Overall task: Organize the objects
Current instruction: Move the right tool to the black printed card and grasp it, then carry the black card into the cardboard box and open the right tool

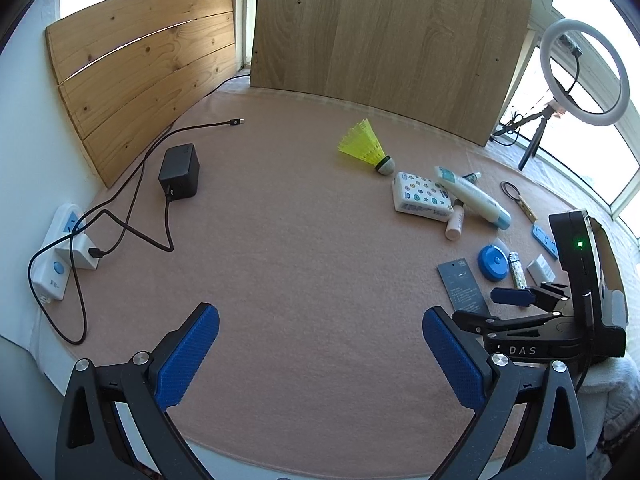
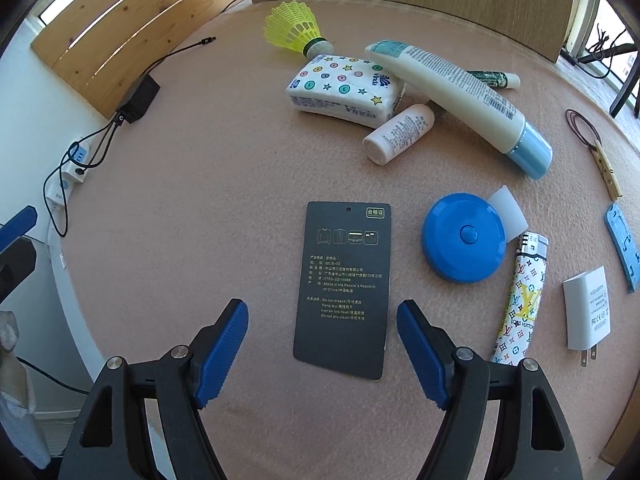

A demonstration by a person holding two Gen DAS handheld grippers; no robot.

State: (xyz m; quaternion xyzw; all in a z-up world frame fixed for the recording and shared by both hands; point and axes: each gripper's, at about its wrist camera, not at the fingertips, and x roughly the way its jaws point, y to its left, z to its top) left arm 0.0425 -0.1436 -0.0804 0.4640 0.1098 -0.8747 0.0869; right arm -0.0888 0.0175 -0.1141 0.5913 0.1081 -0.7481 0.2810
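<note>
While our right gripper [image 2: 322, 344] hangs spread and empty over the pink felt table mat [image 2: 200, 200] | the dark grey rectangular cardboard garment tag [image 2: 344, 288] lies flat between its blue fingers [image 2: 222, 344], long axis along them, punched hole pointing away | our left gripper [image 1: 320, 356] likewise wide, holding nothing, over bare mat.

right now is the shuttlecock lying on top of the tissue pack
No, the shuttlecock lies on the mat behind the tissue pack, not on top of it.

A black charger [image 1: 179, 172] lies at ten o'clock on the pink mat [image 1: 280, 240], a ring light [image 1: 584, 72] stands at two o'clock
</note>
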